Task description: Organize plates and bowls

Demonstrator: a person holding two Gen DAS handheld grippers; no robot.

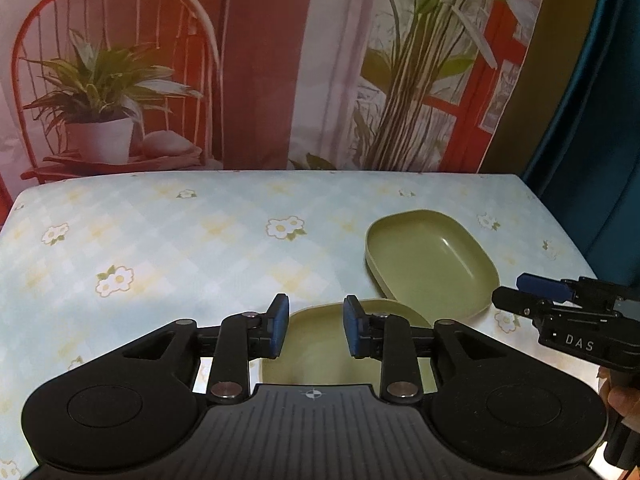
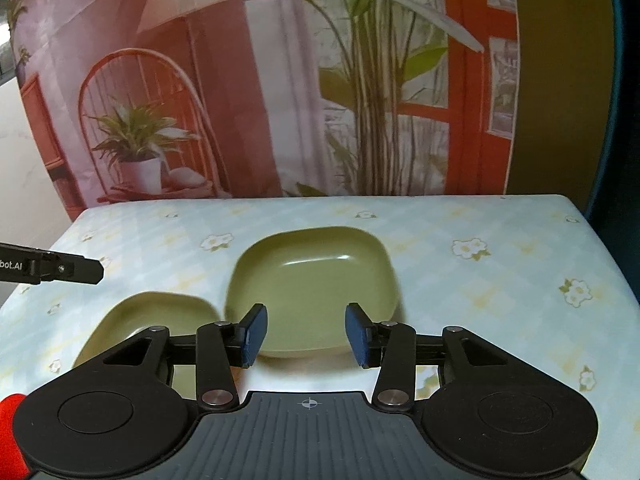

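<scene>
With both the left gripper (image 1: 316,326) and right gripper (image 2: 306,334) parted and empty, stacking remains: bowl (image 2: 312,280) mid-table toward the right edge, plate (image 2: 160,316) near edge; seat squarely.

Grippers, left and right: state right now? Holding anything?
Left gripper: open, holding nothing, above the nearer olive-green plastic dish.
Right gripper: open, holding nothing, before the deeper olive-green plastic dish.

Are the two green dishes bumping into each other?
Cannot tell. In both views the deeper dish sits right next to the flatter dish, but no clear gap or contact shows.
</scene>
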